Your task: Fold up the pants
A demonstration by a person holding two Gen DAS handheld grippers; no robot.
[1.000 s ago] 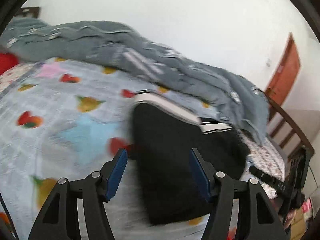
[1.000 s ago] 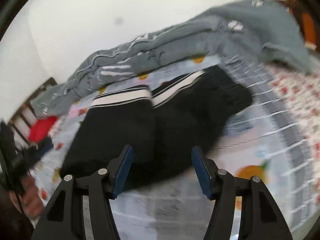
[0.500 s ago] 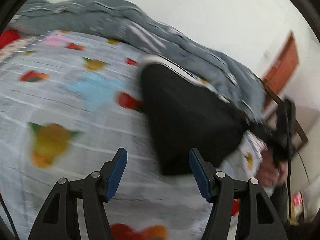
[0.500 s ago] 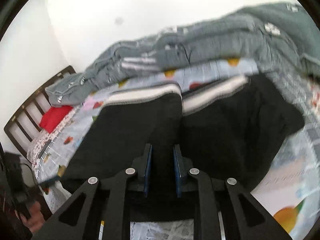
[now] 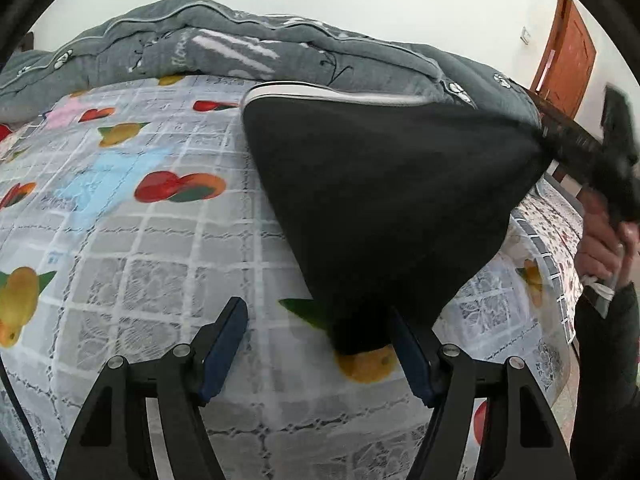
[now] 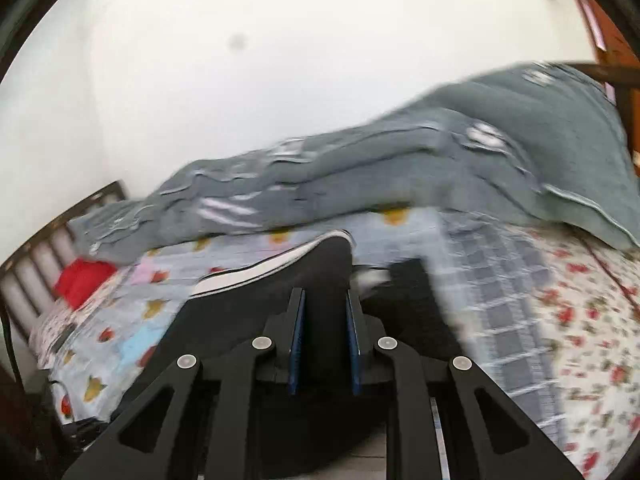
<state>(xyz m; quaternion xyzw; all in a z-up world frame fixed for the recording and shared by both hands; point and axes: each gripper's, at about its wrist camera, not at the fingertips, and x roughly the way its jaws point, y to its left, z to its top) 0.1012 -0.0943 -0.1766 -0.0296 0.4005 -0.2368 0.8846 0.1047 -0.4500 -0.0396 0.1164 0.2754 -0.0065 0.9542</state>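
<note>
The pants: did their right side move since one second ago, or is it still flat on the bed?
Yes. The pants now rise off the sheet on the right, pulled toward the wooden door.

Black pants [image 5: 384,200]: white-striped waistband [image 5: 332,94] at far end, near grey quilt. One side lifted off fruit-print bed sheet, pulled taut rightward; low corner drapes down onto sheet.

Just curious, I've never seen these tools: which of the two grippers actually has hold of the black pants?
The right gripper: its blue pads are clamped on the black pants, lifting that side. The left gripper is opening, with only a corner of the fabric near one finger.
</note>
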